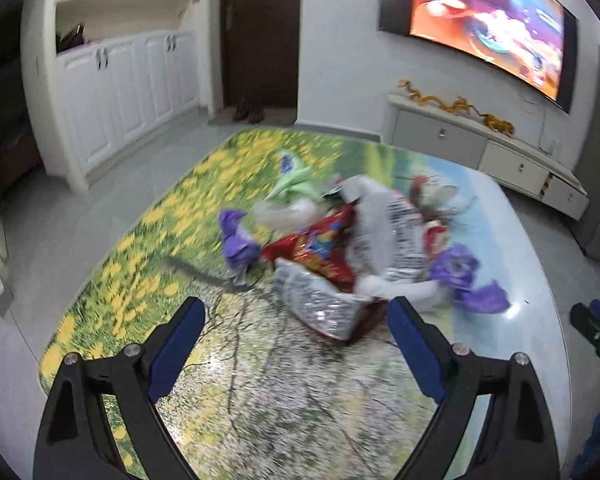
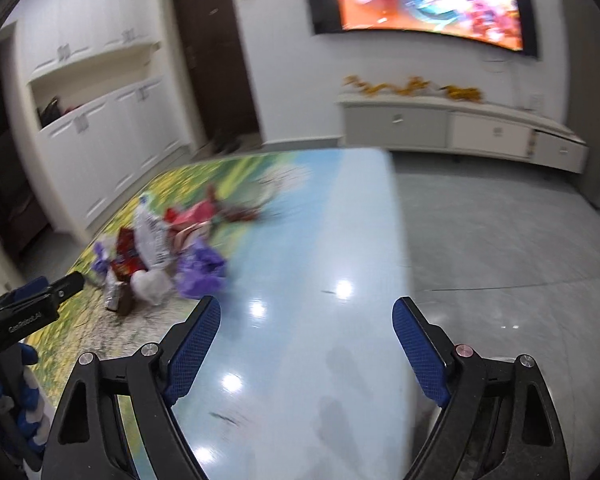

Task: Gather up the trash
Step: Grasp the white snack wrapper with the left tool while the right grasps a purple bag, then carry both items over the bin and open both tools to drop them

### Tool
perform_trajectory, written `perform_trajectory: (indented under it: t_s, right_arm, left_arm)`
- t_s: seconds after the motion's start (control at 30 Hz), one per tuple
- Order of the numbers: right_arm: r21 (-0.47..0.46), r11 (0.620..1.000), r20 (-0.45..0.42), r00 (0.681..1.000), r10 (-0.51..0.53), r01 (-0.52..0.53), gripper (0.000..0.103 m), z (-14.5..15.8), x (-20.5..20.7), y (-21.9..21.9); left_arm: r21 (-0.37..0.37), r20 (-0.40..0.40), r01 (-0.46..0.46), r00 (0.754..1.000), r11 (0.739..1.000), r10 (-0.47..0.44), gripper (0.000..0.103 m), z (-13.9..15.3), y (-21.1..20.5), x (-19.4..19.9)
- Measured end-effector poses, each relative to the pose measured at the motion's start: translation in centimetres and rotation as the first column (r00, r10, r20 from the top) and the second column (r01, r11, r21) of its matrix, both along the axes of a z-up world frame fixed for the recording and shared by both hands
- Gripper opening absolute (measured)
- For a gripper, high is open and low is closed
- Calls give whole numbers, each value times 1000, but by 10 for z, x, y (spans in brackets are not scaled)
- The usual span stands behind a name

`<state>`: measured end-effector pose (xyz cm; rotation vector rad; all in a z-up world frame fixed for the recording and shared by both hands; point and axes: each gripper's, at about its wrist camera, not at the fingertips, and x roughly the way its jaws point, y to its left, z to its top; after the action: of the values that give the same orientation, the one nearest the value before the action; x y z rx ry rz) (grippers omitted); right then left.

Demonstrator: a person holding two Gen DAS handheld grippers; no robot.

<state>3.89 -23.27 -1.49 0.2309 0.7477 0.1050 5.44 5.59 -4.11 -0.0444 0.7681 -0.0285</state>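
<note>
A heap of trash lies on the flower-print table [image 1: 148,248]: a red snack bag [image 1: 320,244], a silver foil wrapper [image 1: 320,304], purple wrappers [image 1: 238,240], a green wrapper [image 1: 294,184] and clear plastic [image 1: 384,224]. My left gripper [image 1: 296,320] is open and empty, just in front of the silver wrapper. My right gripper [image 2: 306,320] is open and empty over the table's blue part [image 2: 300,272], right of the heap [image 2: 156,256]. The left gripper also shows at the left edge of the right wrist view [image 2: 66,284].
A white cabinet wall [image 1: 112,80] and a dark door [image 1: 262,36] stand at the back. A lit TV [image 1: 488,20] hangs above a low drawer unit [image 1: 488,152]. Grey tiled floor [image 2: 500,232] lies beyond the table's right edge.
</note>
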Motion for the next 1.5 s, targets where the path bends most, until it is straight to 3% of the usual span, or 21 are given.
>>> perform_trajectory:
  t_s: [0.2,0.37,0.5,0.57,0.67,0.73,0.93,1.13,1.33,1.5]
  right_arm:
    - [33,988,-26,989,149,-148,84,-5,53,36]
    - [59,975,-57,974,218,-215,80,-16,89,59]
    - [75,968,-115,962,246,-239,72,-33,110,67]
    - [95,965,-140,957,255,-244,61,-40,114,69]
    - [107,962,-140,954,264,-250,50,-40,109,66]
    - [114,962,-129,957,260,-246,49,-37,98,60]
    - [131,967,-77,970,230,-219,45,-23,62,38]
    - [120,981,-9,988,154,-152,45,3,15,13]
    - [99,995,31,1000,3,-6,45,17,-41,-49]
    - [97,980,13,984,-178,176,45,9,-85,-119]
  left_arm:
    - [-80,-79,-34,996,996,27,93,-17,19,33]
    - [-109,-133,-34,991,993,19,92,-31,13,60]
    - [-114,-167,-4,986,993,-15,80,-42,5,63]
    - [-120,-180,13,983,993,-35,71,-46,3,60]
    - [-140,-191,26,980,990,-53,53,-48,3,53]
    - [-162,-194,41,978,986,-73,35,-48,4,47]
    - [-168,-144,92,983,981,-116,27,-31,1,20]
    - [-144,-40,178,982,973,-186,25,9,-22,-13]
    - [-134,-2,349,936,927,-353,25,32,-87,-36]
    - [-128,-5,538,840,833,-543,26,40,-176,-55]
